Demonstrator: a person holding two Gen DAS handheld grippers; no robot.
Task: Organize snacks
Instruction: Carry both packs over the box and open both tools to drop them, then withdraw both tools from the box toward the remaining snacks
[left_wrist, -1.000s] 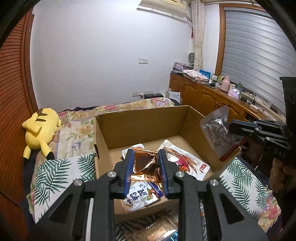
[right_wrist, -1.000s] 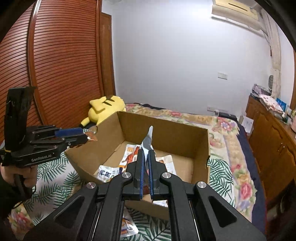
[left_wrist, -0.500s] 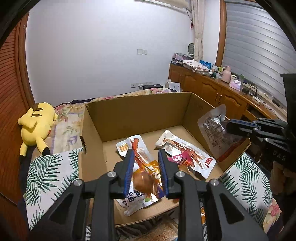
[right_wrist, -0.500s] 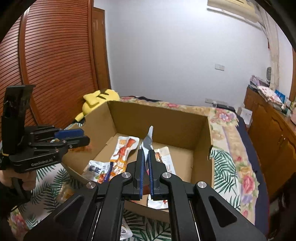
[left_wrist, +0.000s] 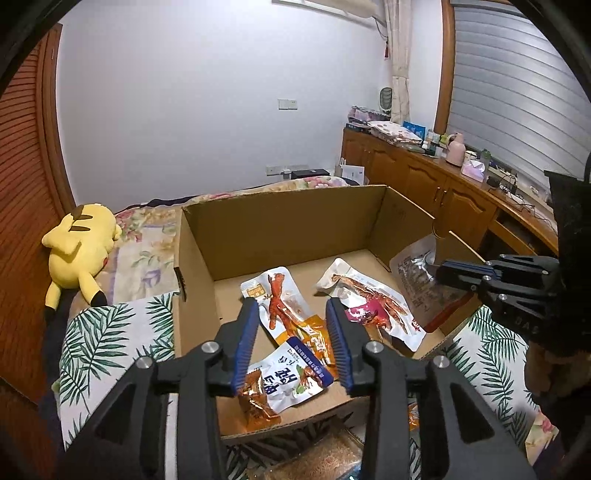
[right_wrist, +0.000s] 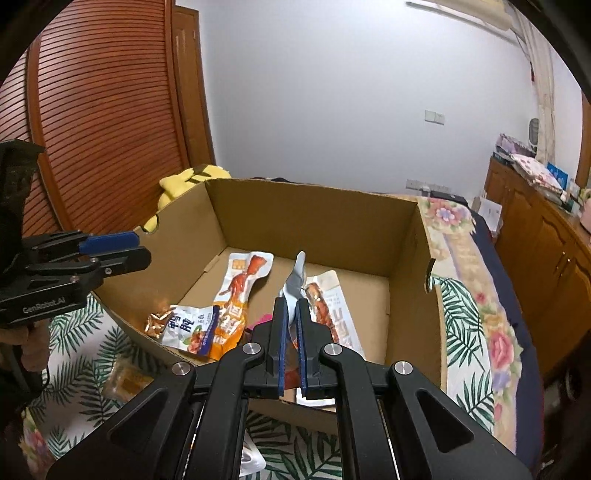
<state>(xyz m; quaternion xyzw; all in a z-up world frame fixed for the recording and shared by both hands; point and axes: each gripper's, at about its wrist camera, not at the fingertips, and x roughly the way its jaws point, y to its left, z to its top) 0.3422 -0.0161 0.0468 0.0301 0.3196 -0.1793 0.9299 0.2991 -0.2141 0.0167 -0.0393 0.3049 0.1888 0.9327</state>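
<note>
An open cardboard box (left_wrist: 284, 192) sits on the bed with several snack packets on its floor: an orange chicken-foot packet (left_wrist: 280, 302), a white and blue packet (left_wrist: 291, 380), a white and magenta one (left_wrist: 369, 299) and a small copper packet (left_wrist: 256, 402) by the near wall. My left gripper (left_wrist: 291, 306) hovers over the box's near edge; its jaws are opening and nothing is pressed between them. My right gripper (right_wrist: 291, 304) is shut on a silver pouch (right_wrist: 295, 284), held upright over the box's right side. The same pouch (left_wrist: 417, 280) shows in the left wrist view.
A yellow plush toy (left_wrist: 81, 243) lies left of the box on the palm-leaf bedspread (left_wrist: 110, 332). More packets (right_wrist: 125, 380) lie on the bed in front of the box. Wooden cabinets (left_wrist: 424, 177) line the right wall.
The left jaws have spread, and the copper packet that they held now lies in the box by its near wall. The right gripper has sunk toward the box with the silver pouch.
</note>
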